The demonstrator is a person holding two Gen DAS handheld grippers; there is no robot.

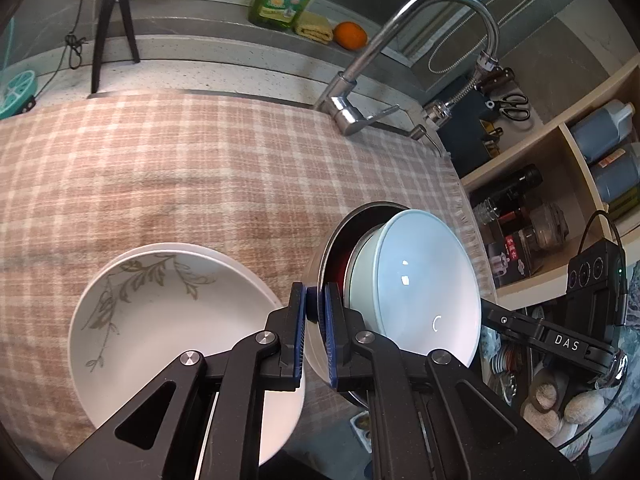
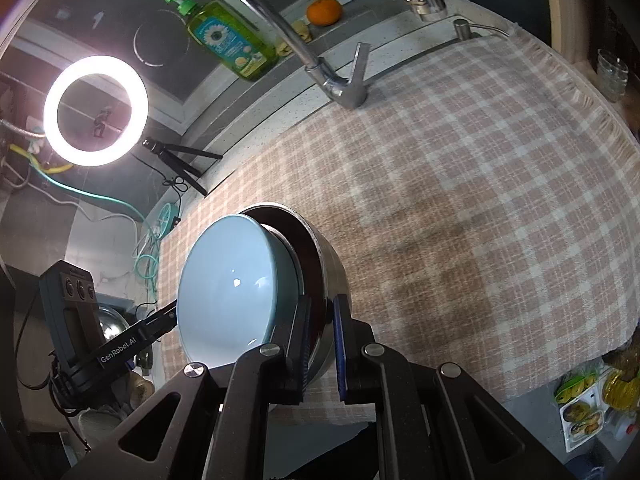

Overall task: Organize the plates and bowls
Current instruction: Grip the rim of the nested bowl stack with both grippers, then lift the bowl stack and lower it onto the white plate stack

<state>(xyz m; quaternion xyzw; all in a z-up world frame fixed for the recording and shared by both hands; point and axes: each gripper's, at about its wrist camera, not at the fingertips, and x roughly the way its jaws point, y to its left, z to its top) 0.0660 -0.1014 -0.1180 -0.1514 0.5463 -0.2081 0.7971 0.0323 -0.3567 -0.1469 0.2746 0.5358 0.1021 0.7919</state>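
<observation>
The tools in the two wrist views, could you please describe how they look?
Both the left tool and right tool have matte black angular linkage arms, silver round pivot screws and blue ribbed pads. White lettering marks each: "DAS" on the right, "GenRobot.AI" on the left. Thin black cables trail from both.

The tablecloth is pink-and-cream checked. The pale blue bowl sits in a steel one; the white plate bears grey-green leaves

Ring light glares; sharp centre, fisheye-bent dark edges; soft shadows.
</observation>
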